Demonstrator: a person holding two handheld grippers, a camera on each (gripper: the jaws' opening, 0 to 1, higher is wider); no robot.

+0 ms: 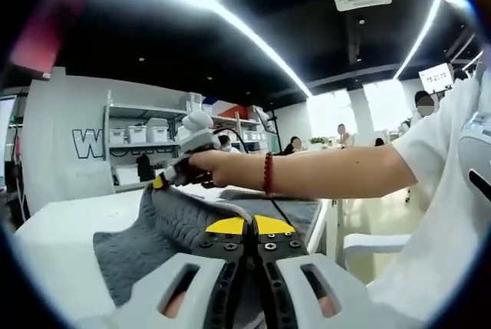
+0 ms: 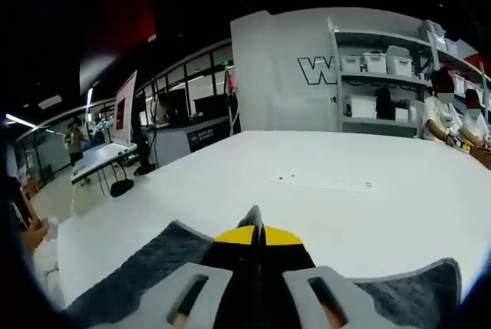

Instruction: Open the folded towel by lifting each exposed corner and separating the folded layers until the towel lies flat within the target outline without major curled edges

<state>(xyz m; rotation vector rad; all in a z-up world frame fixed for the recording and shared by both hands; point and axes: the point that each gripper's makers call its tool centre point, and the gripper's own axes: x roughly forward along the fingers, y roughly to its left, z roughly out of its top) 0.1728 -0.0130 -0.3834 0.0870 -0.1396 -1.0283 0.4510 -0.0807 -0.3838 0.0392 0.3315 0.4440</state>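
Note:
The grey knitted towel lies on the white table and is raised along one edge. In the left gripper view my left gripper has its yellow-tipped jaws pressed together on the near towel edge. Further off, a hand holds my right gripper, which pinches the far corner and lifts it. In the right gripper view my right gripper is shut with a peak of the towel sticking up between the tips. Grey cloth spreads to both sides below it.
A person's bare forearm with a red bead bracelet crosses the left gripper view. The white table stretches ahead with faint marks. Shelves with white bins stand behind, with seated people at the right and a laptop desk at the left.

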